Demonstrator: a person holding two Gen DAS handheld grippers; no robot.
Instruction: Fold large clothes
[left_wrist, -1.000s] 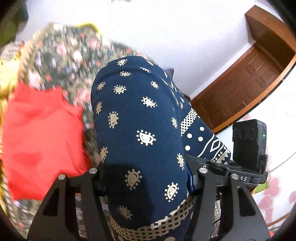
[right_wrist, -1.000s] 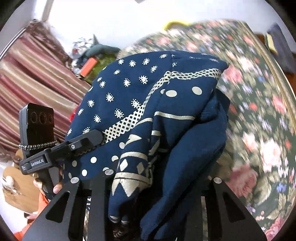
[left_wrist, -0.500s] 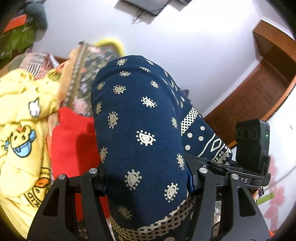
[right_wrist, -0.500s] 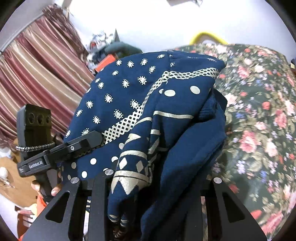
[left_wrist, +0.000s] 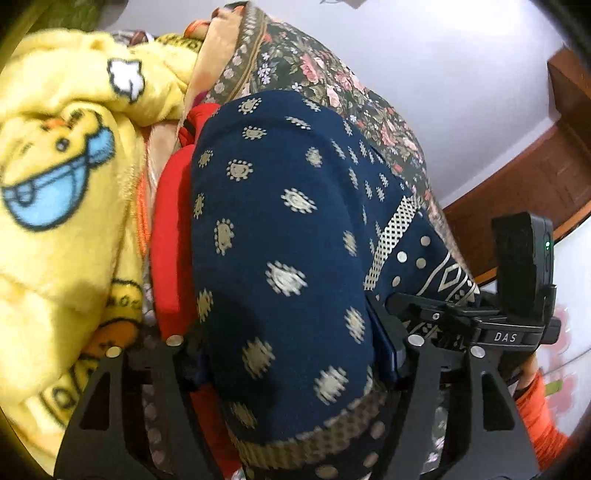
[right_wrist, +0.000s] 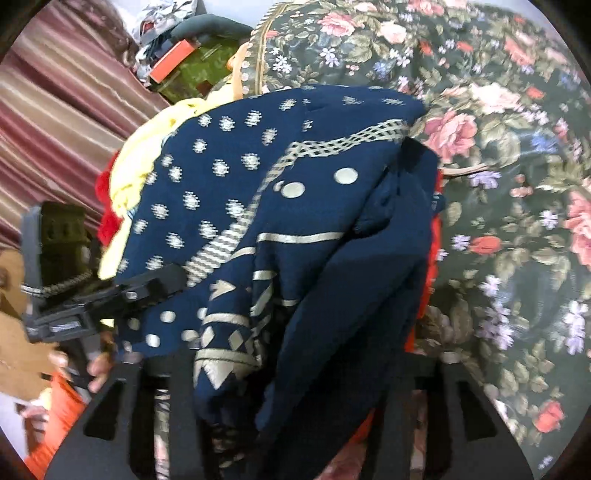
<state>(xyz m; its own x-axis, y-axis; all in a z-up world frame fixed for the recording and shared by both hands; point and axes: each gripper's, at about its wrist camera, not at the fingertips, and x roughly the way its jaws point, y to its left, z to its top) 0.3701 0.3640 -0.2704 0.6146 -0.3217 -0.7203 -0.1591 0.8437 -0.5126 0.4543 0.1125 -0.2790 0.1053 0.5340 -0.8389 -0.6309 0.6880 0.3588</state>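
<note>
A dark floral bedspread (right_wrist: 517, 155) covers the surface, backed by a pale wall (left_wrist: 424, 66) and wooden door trim (left_wrist: 524, 177). The navy printed garment (left_wrist: 280, 258) is bunched between both tools, above the bedspread. It is clamped between the fingers of the left gripper (left_wrist: 291, 350), and the right gripper (right_wrist: 288, 373) is closed around a thick hanging fold — its fingertips are hidden by cloth, so the exact gap cannot be told. Only the left view shows a yellow cartoon fleece blanket (left_wrist: 62, 177) beside a red garment (left_wrist: 171, 251); only the right view shows striped maroon curtains (right_wrist: 62, 122) and clutter — probably boxes.
</note>
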